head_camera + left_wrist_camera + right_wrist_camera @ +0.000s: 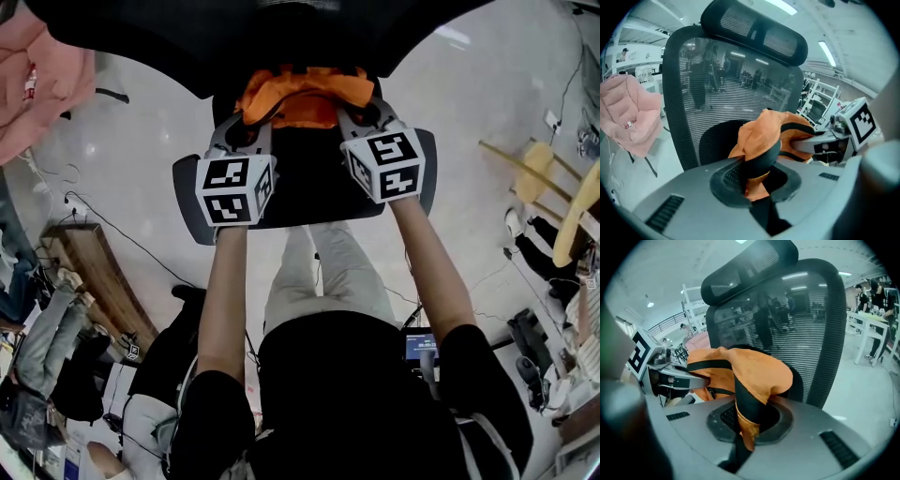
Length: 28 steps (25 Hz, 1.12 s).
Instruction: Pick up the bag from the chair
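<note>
Both left gripper (251,120) and right gripper (361,114) fingers tight on orange bag (305,94), seemingly above chair seat (309,192)

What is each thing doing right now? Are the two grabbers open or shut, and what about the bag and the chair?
orange bag: bunched up, pinched at both ends.
left gripper: shut on the orange bag's fabric.
right gripper: shut on the orange bag's fabric.
office chair: upright, nobody sitting in it.
pink jacket: hanging off to the side, nothing touching it.
</note>
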Tool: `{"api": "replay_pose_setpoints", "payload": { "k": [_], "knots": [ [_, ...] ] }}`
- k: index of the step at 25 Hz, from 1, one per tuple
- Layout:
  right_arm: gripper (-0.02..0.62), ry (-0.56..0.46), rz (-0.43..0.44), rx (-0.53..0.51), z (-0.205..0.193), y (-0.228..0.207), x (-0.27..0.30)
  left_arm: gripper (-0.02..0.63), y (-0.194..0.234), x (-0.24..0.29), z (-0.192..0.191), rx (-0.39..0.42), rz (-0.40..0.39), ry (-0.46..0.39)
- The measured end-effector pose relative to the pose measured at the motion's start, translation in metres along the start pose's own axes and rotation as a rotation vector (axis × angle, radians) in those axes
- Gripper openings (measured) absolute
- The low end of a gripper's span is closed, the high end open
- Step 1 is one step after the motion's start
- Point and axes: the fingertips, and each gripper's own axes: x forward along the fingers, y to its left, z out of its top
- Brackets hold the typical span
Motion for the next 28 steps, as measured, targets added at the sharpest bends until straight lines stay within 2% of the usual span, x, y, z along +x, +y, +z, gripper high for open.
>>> {"api": "replay_pose_setpoints", "payload": {
  "k": [10, 15, 21, 28],
  "knots": [
    [0.008, -0.02, -0.009, -0.036, 0.015, 0.018, -0.032, 0.052, -0.014, -0.033, 0.007, -0.015, -0.018, -0.026],
    [0.006, -0.045, -0.013, -0.065, 0.03, 0.032, -0.053, 0.05, -0.021, -0.057, 0.017, -0.023, -0.019, -0.066],
    [0.006, -0.098, -0.015, -0.093, 0.055, 0.058, -0.089, 0.048, -0.032, -0.1, 0.036, -0.005, -0.003, -0.127],
    [0.005, -0.153, -0.016, -0.119, 0.076, 0.098, -0.101, 0.046, -0.017, -0.14, 0.046, 0.01, 0.01, -0.18]
  ]
}}
